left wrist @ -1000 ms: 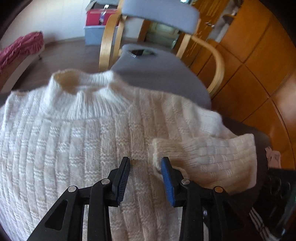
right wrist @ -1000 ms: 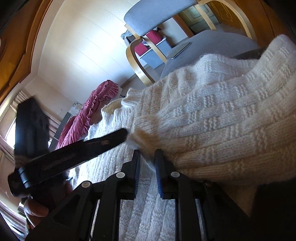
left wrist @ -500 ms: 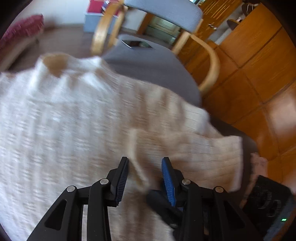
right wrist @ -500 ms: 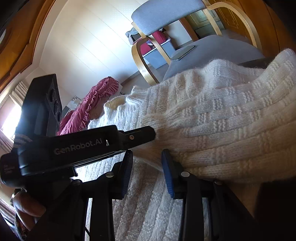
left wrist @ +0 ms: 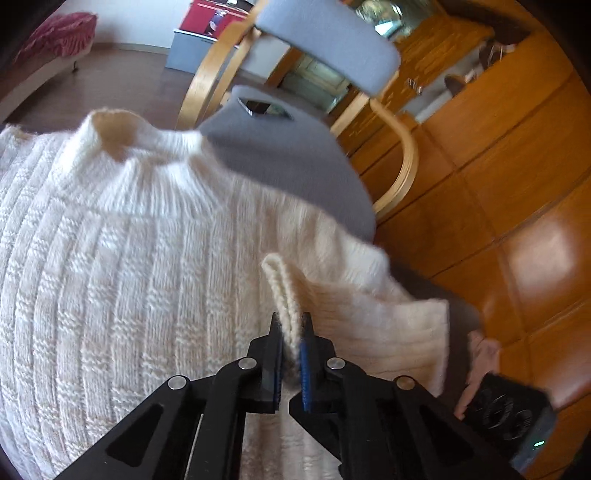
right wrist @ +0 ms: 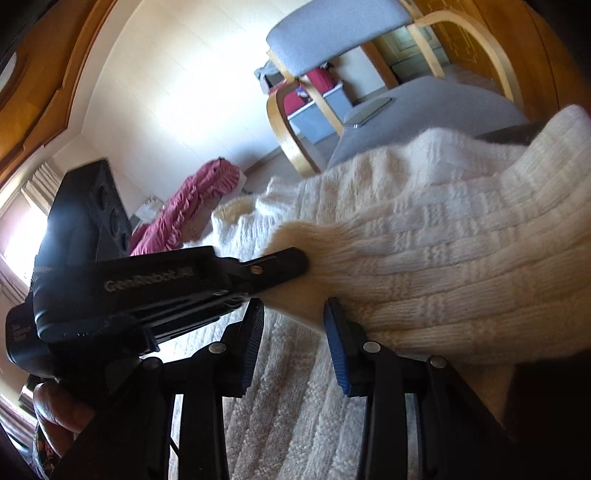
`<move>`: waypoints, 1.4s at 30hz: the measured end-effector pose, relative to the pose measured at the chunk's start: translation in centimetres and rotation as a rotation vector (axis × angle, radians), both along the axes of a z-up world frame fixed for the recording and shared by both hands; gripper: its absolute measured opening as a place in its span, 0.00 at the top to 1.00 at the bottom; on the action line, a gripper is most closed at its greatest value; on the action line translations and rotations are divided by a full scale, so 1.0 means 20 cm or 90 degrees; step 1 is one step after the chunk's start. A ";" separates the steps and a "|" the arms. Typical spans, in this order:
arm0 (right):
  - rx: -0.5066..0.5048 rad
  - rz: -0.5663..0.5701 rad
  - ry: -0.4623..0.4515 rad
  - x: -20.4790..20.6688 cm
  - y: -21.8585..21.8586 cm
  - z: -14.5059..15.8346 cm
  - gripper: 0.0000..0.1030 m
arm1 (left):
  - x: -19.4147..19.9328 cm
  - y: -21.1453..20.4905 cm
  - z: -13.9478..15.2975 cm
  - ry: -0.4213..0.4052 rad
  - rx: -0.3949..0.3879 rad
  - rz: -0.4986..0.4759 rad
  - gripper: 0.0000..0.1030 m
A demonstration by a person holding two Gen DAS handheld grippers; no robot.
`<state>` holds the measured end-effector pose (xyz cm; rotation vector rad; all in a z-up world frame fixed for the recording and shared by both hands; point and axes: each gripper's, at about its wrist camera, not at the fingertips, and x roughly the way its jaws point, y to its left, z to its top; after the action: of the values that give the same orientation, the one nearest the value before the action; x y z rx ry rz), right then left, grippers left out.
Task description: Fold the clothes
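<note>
A lived-in room with a brown wood floor, orange wood panelling to the right and a pale wall behind. At far left lies one pink ruffled cover (left wrist: 55, 37), then a red box on a grey one (left wrist: 210, 22), then one chair (left wrist: 295, 162) with a grey seat and bent wooden arms, a phone (left wrist: 264, 108) lying on its cushion.

One cream knitted sweater (left wrist: 122, 280) is spread flat in front of the chair, collar toward it, body filling the left of the left wrist view. Its right sleeve (left wrist: 373, 332) is turned in across the chest, the cuff (left wrist: 282, 284) standing up on edge.

The left gripper (left wrist: 291, 334) is clenched on that cuff, both pads pressing the knit between them; holding the rim this way looks meant to carry the sleeve further over the body. The right gripper (right wrist: 295, 317) hangs released, jaws wide apart, with the sleeve resting against its right finger and nothing pinched. In its view the left gripper (right wrist: 295, 264) shows from the side, tip buried in the cuff (right wrist: 306, 240).

Only one sleeve can be seen. Judging by the layout, the fold is at an early stage: one sleeve partly in, body not yet doubled
</note>
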<state>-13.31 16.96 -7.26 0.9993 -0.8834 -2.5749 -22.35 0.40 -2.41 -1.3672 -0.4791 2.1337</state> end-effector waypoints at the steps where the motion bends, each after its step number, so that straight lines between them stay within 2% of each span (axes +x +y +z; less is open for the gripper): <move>1: 0.000 0.000 0.000 0.00 0.00 0.00 0.62 | -0.01 -0.02 0.02 0.003 0.017 0.007 0.94; 5: 0.010 0.011 -0.007 -0.01 -0.02 -0.01 0.61 | -0.02 -0.12 0.12 0.069 0.039 0.036 0.94; 8: 0.028 0.003 -0.034 -0.03 -0.03 -0.03 0.60 | -0.04 -0.20 0.20 0.115 0.055 0.063 0.94; 14: 0.025 -0.024 -0.032 -0.02 0.01 -0.02 0.60 | -0.08 -0.55 0.27 0.149 0.055 0.138 0.94; 20: 0.033 -0.084 -0.029 0.01 0.07 -0.01 0.60 | -0.11 -0.86 0.16 0.136 0.037 0.211 0.94; 28: 0.015 -0.126 -0.036 0.01 0.15 -0.02 0.62 | -0.12 -1.03 -0.06 0.111 0.003 0.245 0.94; 32: -0.040 -0.129 -0.045 0.00 0.24 -0.05 0.62 | -0.10 -1.08 -0.21 0.084 0.020 0.245 0.93; 34: -0.063 -0.118 -0.057 0.00 0.28 -0.05 0.62 | -0.09 -1.12 -0.27 0.085 0.061 0.241 0.92; 38: -0.102 -0.103 -0.087 0.00 0.39 -0.04 0.60 | -0.08 -1.14 -0.28 0.087 0.088 0.237 0.92; 42: -0.149 -0.116 -0.070 0.06 0.49 -0.03 0.60 | -0.07 -1.18 -0.29 0.090 0.118 0.236 0.92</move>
<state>-12.20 26.66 -7.81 1.0409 -1.3274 -2.5003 -23.67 -23.18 -8.13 -1.0789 -0.9067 2.3858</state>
